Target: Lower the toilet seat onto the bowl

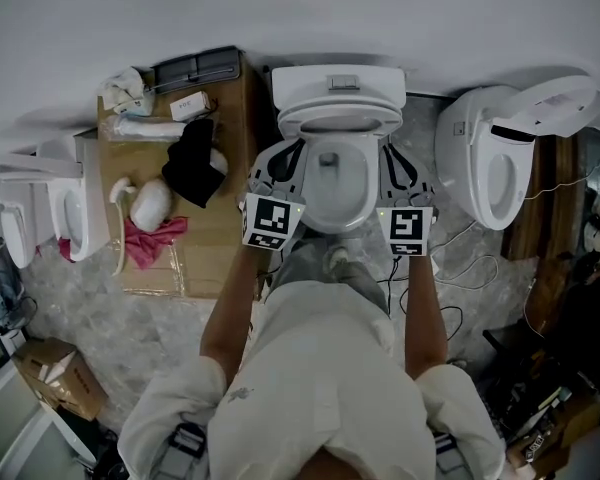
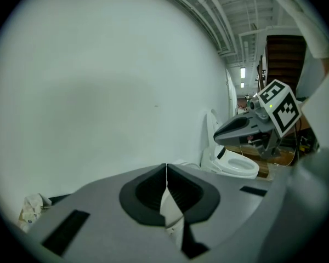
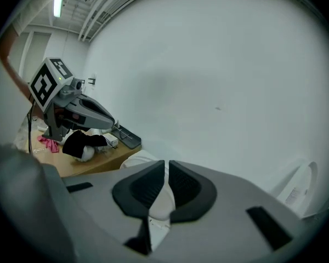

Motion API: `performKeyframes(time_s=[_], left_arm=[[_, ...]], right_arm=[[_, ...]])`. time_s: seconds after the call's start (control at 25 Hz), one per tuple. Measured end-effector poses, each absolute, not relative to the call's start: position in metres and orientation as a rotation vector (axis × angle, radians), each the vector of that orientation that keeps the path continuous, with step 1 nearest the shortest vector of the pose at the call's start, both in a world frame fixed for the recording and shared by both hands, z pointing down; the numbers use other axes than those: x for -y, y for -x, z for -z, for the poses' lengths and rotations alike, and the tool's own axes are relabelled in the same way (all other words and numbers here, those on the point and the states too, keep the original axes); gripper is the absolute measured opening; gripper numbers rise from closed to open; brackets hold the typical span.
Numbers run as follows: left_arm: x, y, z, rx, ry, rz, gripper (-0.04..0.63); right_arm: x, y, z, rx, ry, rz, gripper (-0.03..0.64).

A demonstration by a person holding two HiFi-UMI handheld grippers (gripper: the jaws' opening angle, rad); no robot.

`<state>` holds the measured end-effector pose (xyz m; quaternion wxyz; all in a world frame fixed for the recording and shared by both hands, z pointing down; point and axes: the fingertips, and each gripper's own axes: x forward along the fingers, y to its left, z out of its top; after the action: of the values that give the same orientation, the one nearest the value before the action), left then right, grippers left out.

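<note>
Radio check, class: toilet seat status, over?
Left gripper shut; right gripper fingers barely apart. White oval toilet seat looks raised near white tank. Nothing in the way.

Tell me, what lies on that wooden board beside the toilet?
A black cloth, a pink cloth, a white lump, a small box and a black tray. Whatever the cloths cover is hidden.
</note>
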<state>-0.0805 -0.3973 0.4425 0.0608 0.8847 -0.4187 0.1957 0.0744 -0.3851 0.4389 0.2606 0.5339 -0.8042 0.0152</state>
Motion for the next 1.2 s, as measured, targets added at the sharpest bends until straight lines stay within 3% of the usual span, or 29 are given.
performKeyframes(time_s=[0.52,1.2], left_arm=[[0.428,0.075,-0.503,1.215,-2.641,-0.679,0.033],[0.457,0.065,-0.549,1.204,-2.617,-0.805,0.107]], right_arm=[[0.424,-0.077,-0.5,2.102,-1.346,-0.036,0.067],[0.464,-0.081,-0.564,2.035,-1.203,0.029,0.166]])
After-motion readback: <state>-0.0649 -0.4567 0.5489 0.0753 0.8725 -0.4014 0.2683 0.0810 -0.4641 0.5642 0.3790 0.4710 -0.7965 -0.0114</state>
